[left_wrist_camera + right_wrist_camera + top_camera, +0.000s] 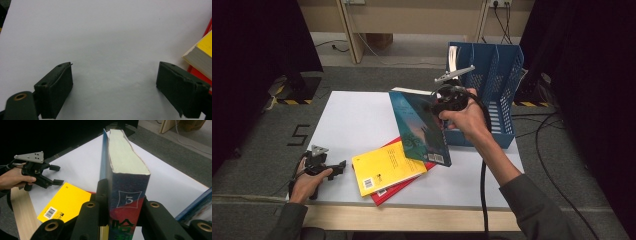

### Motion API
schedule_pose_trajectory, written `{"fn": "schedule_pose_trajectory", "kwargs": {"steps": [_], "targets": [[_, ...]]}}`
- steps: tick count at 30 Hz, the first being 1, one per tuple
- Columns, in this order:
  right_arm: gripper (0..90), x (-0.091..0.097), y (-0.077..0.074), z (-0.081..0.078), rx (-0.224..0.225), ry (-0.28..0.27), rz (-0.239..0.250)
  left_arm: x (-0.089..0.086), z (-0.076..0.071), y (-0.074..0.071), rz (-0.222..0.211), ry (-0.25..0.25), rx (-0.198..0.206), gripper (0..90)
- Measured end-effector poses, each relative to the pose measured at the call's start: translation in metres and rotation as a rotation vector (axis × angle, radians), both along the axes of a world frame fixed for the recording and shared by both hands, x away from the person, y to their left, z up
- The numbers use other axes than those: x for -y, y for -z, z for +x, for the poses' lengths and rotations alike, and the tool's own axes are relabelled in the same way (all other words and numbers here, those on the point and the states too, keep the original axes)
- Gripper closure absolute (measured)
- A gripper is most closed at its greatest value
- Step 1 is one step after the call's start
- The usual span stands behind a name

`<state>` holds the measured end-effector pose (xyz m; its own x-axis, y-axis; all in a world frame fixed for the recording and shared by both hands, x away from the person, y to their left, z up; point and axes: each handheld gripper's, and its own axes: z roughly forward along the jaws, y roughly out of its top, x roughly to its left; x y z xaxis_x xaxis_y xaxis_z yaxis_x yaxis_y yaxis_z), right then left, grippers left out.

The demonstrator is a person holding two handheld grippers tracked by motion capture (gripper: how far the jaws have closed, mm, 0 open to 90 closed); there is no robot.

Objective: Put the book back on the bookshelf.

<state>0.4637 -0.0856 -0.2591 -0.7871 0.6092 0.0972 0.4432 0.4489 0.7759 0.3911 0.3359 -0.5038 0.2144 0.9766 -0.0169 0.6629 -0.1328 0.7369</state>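
Observation:
My right gripper [442, 111] is shut on the spine of a thick teal-covered book [419, 127], which it holds tilted above the white table [357, 120]. In the right gripper view the jaws clamp both sides of the book [125, 157], with its page edges facing up. A yellow book [387, 167] lies on a red book [398, 192] at the table's front middle. At the front left my left gripper [341, 167] rests low on the table. It stands open [115, 87] with only bare table between its jaws, and the yellow book [202, 55] is just to its right.
A blue file rack [499, 75] stands at the table's back right, close behind my right hand, with a book or papers in its left slot. The table's wooden front edge [412, 217] runs along the bottom. Cables trail on the floor at the right.

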Motion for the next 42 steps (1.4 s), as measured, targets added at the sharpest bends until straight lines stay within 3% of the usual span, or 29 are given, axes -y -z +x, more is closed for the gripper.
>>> {"fn": "schedule_pose_trajectory", "kwargs": {"steps": [8,27,35,42], "targets": [[75.1,0.004,-0.017,-0.006,0.034,0.020,-0.064,0.000,0.000,0.000,-0.004,0.002,0.001,12.6],[75.1,0.034,-0.056,-0.034,0.072,0.034,-0.010,-0.001,0.000,0.000,-0.005,0.005,0.000,12.5],[75.1,0.057,-0.074,-0.045,0.085,0.102,-0.056,-0.001,0.000,0.000,-0.005,0.006,-0.001,12.4],[75.1,0.085,-0.094,-0.050,0.111,0.171,-0.043,-0.001,0.001,0.000,-0.004,0.007,-0.003,12.2]]}}
